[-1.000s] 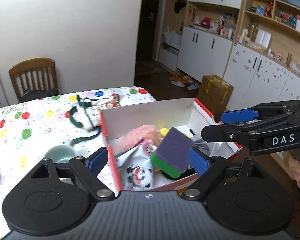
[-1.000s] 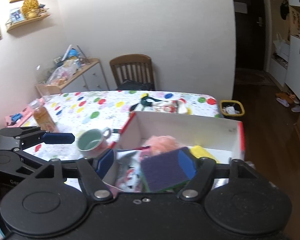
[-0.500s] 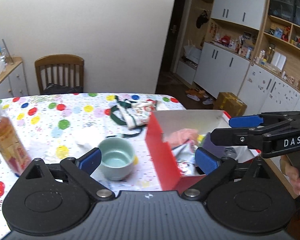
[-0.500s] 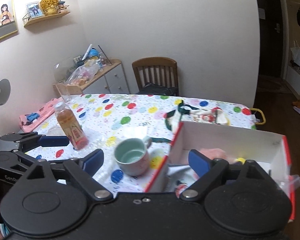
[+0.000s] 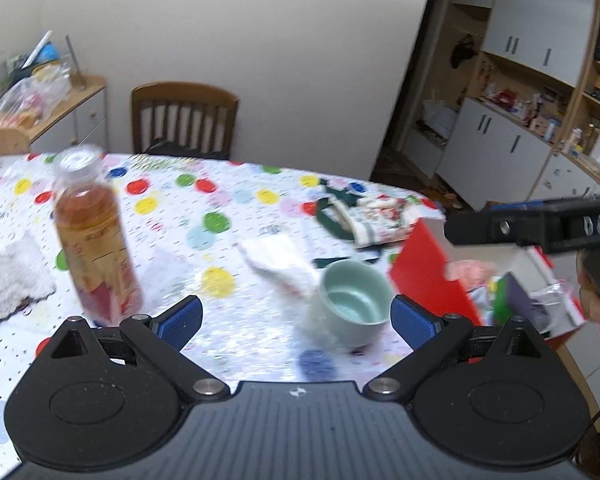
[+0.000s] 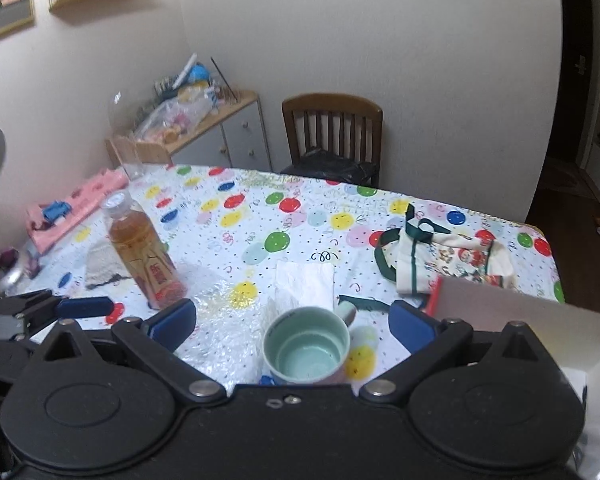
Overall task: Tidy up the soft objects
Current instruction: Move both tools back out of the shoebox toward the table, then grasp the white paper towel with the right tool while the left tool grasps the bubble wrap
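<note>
My left gripper (image 5: 296, 320) stands open over the spotted tablecloth, with nothing between its blue pads. My right gripper (image 6: 294, 322) is open, its jaws still opening, and holds nothing; a pale green mug (image 6: 306, 348) stands on the table below the gap. The red-and-white box (image 5: 428, 268) sits at the right and holds a purple-and-green sponge (image 5: 512, 300) and a pink soft thing (image 5: 472, 270). A white fluffy cloth (image 5: 12, 276) lies at the left. A printed cloth bag with green straps (image 6: 440, 256) lies behind the box. A white tissue (image 6: 304, 284) lies behind the mug.
A bottle of amber drink (image 6: 144, 256) stands left of the mug. Crinkled clear wrap (image 6: 220, 312) lies beside it. A pink cloth (image 6: 72, 216) is at the far left edge. A wooden chair (image 6: 332, 136) stands beyond the table, beside a low cabinet (image 6: 220, 136).
The sponge that was between both grippers' pads now lies in the box. Both grippers have swung left, away from the box and over the mug, with their jaws wider apart.
</note>
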`<state>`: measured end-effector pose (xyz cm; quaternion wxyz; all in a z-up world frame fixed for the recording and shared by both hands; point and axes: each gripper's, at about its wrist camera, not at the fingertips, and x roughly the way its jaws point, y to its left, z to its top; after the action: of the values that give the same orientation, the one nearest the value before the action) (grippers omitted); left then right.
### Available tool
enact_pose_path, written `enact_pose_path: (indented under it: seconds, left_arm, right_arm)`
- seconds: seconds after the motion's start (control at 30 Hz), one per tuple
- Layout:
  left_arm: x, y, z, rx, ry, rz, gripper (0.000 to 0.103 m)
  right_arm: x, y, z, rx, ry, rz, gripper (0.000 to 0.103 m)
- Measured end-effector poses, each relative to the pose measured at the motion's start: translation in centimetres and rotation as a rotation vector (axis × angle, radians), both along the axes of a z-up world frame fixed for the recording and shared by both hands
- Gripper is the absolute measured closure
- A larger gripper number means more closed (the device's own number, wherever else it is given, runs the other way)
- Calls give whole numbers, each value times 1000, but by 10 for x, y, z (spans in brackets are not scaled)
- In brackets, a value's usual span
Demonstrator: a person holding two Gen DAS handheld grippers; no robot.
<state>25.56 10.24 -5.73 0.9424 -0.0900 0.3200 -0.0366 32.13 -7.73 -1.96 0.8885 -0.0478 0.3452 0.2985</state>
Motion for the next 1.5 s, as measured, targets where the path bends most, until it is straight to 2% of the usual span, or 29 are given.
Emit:
enact_pose_path:
  seconds: [0.17,0.37,0.6,0.77,1.0,1.13,1.3,1.43,1.5]
  left_arm:
    - [11,25,-24,4,23,37,2]
    - [27,49,-58,14,62,49,2]
    - [42,59,-85,31,90,22,2]
    - [54,59,-101,49,116,-3,2]
    - [68,63,-121,53,155,-23,2]
    - [74,58,-127,84,168,-44,3]
    - [79,55,-136,100,185,-60,4]
    - [80,51,-139,129,182,-61,10]
    - [80,51,-140,142,179,-59,14]
  right_arm:
    - [34,39,-19,-82,33,2,0]
    - [75,78,-53,-167,113,-11,0]
    - [113,110,-90,-230,215,-41,0]
    - [136,129,-100,-255,249,-74,1]
    - [167,147,-124,-300,358,-135,2]
    - [177,150,-137,-316,405,-164,4]
    - [178,158,-147,-345,426,-166,13]
    - [176,161,-154,-349,451,-153,21]
    - [175,162,-155,-353,449,-150,20]
